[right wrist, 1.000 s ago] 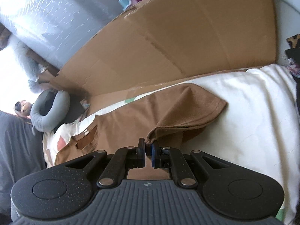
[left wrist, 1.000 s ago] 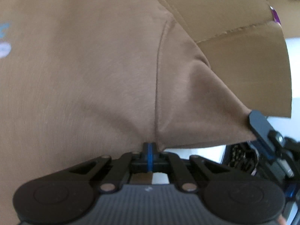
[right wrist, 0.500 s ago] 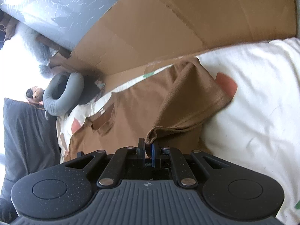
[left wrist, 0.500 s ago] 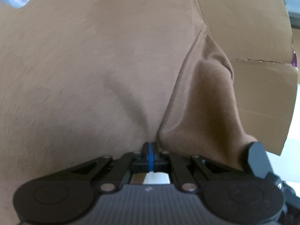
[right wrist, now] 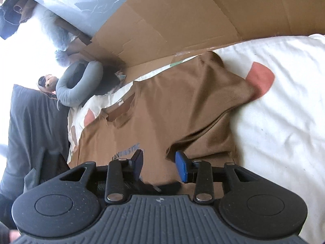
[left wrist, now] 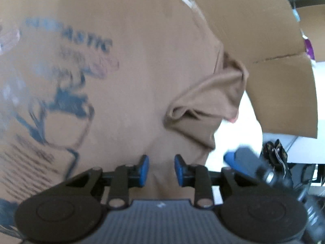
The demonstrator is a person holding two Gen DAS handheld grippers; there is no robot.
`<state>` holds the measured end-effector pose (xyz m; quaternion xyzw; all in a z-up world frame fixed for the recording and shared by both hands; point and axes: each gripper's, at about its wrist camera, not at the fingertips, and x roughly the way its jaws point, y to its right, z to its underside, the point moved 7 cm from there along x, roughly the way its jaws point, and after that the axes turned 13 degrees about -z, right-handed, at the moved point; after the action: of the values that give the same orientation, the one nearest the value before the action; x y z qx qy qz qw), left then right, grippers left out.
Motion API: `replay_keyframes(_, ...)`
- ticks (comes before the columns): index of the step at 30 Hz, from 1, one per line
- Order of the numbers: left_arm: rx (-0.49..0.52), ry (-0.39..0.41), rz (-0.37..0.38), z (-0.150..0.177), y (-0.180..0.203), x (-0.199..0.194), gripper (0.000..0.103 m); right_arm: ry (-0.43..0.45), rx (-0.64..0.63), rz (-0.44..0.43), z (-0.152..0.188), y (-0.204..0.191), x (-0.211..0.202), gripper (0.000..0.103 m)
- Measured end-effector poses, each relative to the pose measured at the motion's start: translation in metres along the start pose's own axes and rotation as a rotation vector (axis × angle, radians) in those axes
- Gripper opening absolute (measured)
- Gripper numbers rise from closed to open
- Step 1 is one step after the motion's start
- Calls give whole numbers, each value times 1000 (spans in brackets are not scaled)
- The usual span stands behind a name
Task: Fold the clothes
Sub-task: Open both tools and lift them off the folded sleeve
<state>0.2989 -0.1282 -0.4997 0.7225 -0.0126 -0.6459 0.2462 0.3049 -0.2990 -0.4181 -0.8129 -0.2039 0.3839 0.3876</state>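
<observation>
Lying front-up on a white bedsheet (right wrist: 284, 122), the brown T-shirt (right wrist: 162, 105) has its printed chest facing the cameras and its neckline (right wrist: 119, 111) pointing toward a grey neck pillow (right wrist: 79, 85). One sleeve (right wrist: 213, 109) is turned in over the shirt's body, its cuff bunched in loose ridges just short of the print (left wrist: 67, 77); the same rumpled flap (left wrist: 205, 109) shows in the left view. Both tools hang just above the shirt with their jaws apart: the left gripper (left wrist: 161, 169) holds nothing between its blue pads, and the right gripper (right wrist: 159, 163) is likewise empty, its opening just beside the sleeve's cuff. A big sheet of cardboard (right wrist: 203, 20) stands behind the shirt, against the far side of the bed. Judged from this, the step in hand is the sleeve fold, with the sleeve laid inward and let go. That flap is not flat, so the next move probably calls for smoothing or re-pinching its edge to square it with the shirt's side. The opposite sleeve is out of view, so its state cannot be told.
</observation>
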Motion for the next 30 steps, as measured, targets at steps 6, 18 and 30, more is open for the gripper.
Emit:
replay_keyframes(6,139,94,-87,-35,12,-18,52,17,-7,117,9,24,-18,39)
replay_keyframes(18,424,170,-184,-36,50,-5,51,-52,-105,302,8,60,-4,39)
replay_keyframes(30,428,194,-153,-30,49,-11,6,-90,-229,397,9,67,17,23)
